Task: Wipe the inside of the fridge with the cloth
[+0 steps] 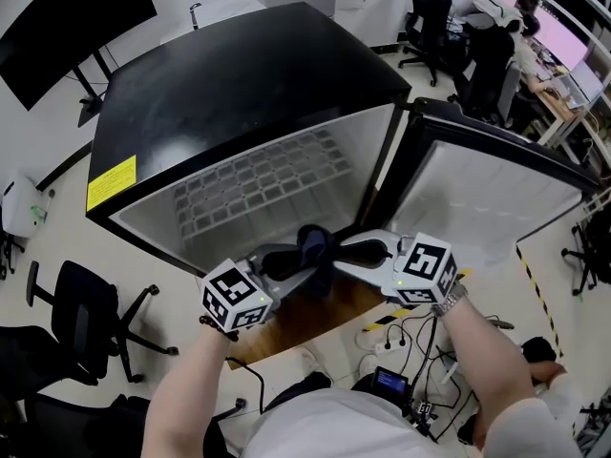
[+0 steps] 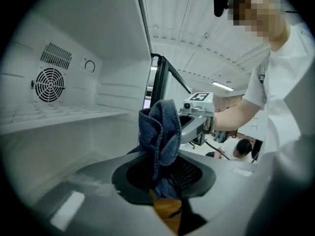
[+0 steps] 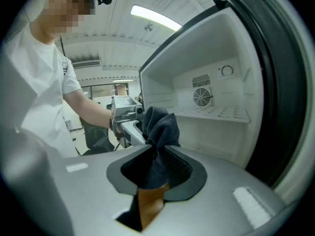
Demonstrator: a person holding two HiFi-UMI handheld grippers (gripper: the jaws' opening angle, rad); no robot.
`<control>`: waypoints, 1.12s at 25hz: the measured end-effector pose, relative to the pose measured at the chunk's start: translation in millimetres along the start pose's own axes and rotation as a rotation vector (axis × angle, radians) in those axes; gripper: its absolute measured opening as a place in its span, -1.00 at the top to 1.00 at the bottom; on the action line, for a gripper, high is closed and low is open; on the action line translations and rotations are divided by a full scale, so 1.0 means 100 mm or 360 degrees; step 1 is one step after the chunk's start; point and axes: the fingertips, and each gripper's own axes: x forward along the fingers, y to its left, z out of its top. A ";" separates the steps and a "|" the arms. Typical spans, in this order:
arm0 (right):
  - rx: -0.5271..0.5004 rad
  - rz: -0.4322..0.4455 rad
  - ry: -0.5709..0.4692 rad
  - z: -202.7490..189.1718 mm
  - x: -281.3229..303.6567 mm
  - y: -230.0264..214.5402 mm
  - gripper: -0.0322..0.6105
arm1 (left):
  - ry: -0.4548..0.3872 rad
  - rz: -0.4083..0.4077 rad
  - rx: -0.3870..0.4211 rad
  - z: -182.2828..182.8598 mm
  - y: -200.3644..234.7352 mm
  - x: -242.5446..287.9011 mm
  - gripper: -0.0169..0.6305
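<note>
Left claw [image 2: 164, 176] and right claw [image 3: 156, 171] meet tip to tip, each clenched on the same dark blue cloth [image 1: 315, 244] — the fabric stands bunched in a knot between the two pairs of jaws. The cloth is held in the air at the mouth of the black fridge [image 1: 239, 84], just in front of its white interior and wire shelf [image 1: 258, 184] — the door [image 1: 492, 198] stands open at right.

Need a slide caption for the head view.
Left gripper and right gripper pinch one blue cloth in front of the open black fridge.
</note>
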 end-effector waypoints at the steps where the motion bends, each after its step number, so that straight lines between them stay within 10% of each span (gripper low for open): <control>1: -0.0005 -0.0072 -0.0001 -0.02 -0.02 -0.07 0.67 | 0.0001 0.0063 0.0006 -0.01 0.07 0.04 0.64; 14: 0.0040 -0.0825 -0.0051 -0.15 -0.29 -0.51 0.90 | -0.0007 0.0939 0.0006 -0.16 1.21 0.44 0.64; 28: 0.0049 -0.0880 -0.0076 -0.15 -0.19 -0.53 0.90 | 0.0015 0.1202 -0.0083 -0.24 2.13 0.78 0.64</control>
